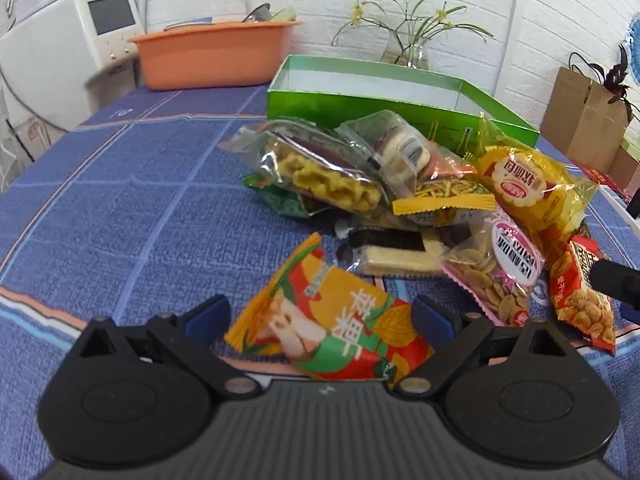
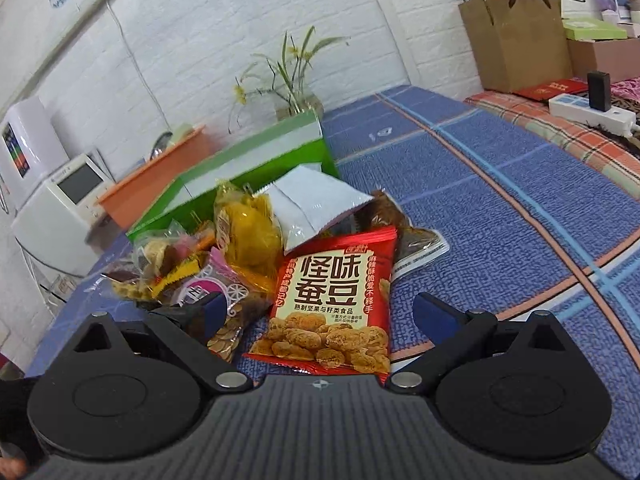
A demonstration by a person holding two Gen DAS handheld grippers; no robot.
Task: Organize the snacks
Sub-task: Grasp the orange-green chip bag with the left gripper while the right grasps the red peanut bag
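surroundings: green box sits open behind the snack pile, orange plastic tub further back by the white brick wall, a glass vase of yellow flowers beyond the box, brown paper bag off to the side.
in the way: the pile crowds right up to the box's front wall; a pink-edged pack of round crisps lies just beside the red packet, touching the left finger in the right view.
surface: blue woven cloth with pale stripes, coarse texture.
materials: crinkly clear and foil wrappers, a white foil pouch tilted up on the heap, a yellow-wrapped cracker pack propped on top.
left tongs: left tongs spread wide, an orange-green-red sachet lying flat between the blue pads, nothing pressing on it.
right tongs: right tongs wide apart too, red bean snack packet lying between them, pads clear of it.
snacks: heaped on the cloth in front of the box, none seen inside it.
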